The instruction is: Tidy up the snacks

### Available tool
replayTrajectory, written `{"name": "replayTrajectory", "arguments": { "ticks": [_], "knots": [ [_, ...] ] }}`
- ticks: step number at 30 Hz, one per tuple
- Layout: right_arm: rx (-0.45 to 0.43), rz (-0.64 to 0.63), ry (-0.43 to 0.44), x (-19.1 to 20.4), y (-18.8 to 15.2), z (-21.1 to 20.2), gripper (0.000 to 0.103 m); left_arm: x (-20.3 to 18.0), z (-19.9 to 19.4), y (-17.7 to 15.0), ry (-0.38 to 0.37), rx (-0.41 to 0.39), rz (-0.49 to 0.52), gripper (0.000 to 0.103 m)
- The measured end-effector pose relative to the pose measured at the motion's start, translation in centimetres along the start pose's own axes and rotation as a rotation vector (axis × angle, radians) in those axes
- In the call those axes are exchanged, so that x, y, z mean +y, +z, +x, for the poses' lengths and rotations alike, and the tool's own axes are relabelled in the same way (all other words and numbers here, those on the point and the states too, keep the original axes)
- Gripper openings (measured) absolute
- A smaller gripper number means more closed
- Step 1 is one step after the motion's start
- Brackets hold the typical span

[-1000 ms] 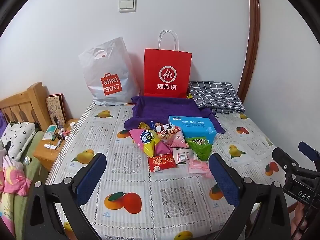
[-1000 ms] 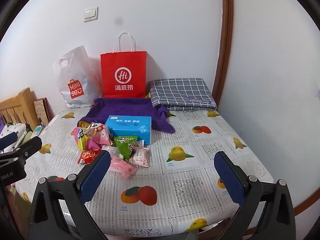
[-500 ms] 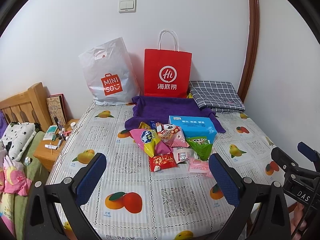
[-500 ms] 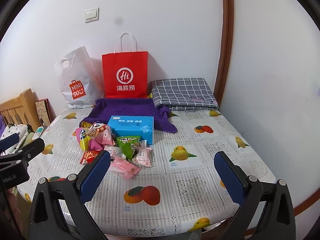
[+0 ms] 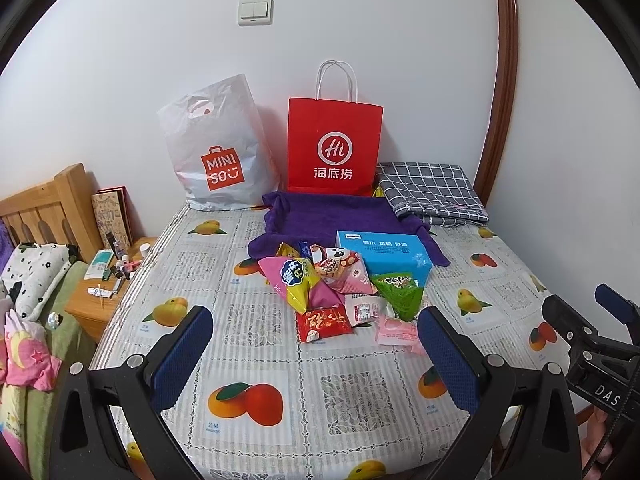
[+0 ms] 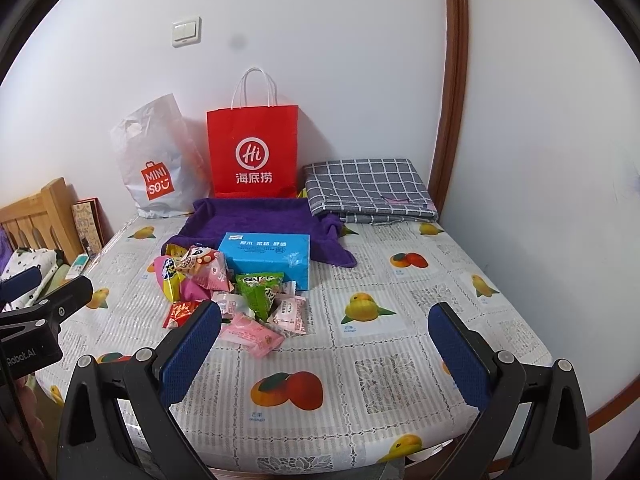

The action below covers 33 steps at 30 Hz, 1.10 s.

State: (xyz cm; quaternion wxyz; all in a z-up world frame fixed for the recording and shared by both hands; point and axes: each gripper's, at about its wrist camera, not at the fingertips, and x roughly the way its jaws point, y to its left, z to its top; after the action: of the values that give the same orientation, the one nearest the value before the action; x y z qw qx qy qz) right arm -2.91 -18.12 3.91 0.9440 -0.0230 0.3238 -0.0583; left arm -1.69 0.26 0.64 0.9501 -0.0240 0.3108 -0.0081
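We see a table (image 5: 256, 364) covered in a fruit-printed cloth, viewed from its near edge. The left gripper (image 5: 316, 354) hangs over the near edge with its blue-padded fingers spread wide and nothing between them; the right gripper (image 6: 324, 350) hangs likewise, spread and empty, over the near right part of the table.

The snacks (image 5: 320, 280) lie in a loose heap at the middle of the table, well apart from both grippers. We distinguish a pink-and-yellow bag (image 5: 292, 280), a pink panda-printed bag (image 5: 340, 268), a green packet (image 6: 258, 286), a small red packet (image 5: 324, 322) and pale pink packets (image 6: 252, 334) nearest the near edge. A blue box (image 6: 266, 254) stands touching the back of the heap, partly on a purple towel (image 5: 332, 216) that spreads toward the far edge.

Along the far edge, against the wall, stand a white plastic bag (image 5: 218, 148) at the left and an upright red paper bag (image 5: 334, 148) beside it; a folded grey checked cloth (image 6: 368, 188) fills the far right corner. Nothing lies between the grippers and the heap but bare tablecloth. Left of the table we see a wooden nightstand (image 5: 86, 308) carrying small bottles, and a bed's wooden headboard (image 5: 44, 208).
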Motion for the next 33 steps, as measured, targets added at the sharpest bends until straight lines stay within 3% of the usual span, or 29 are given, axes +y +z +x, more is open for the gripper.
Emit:
{"name": "replayTrajectory", "arguments": {
  "ticks": [33],
  "knots": [
    [-0.013, 0.015, -0.001, 0.06, 0.27, -0.49, 0.102, -0.32, -0.04, -0.04, -0.001, -0.006, 0.002, 0.103]
  ]
}}
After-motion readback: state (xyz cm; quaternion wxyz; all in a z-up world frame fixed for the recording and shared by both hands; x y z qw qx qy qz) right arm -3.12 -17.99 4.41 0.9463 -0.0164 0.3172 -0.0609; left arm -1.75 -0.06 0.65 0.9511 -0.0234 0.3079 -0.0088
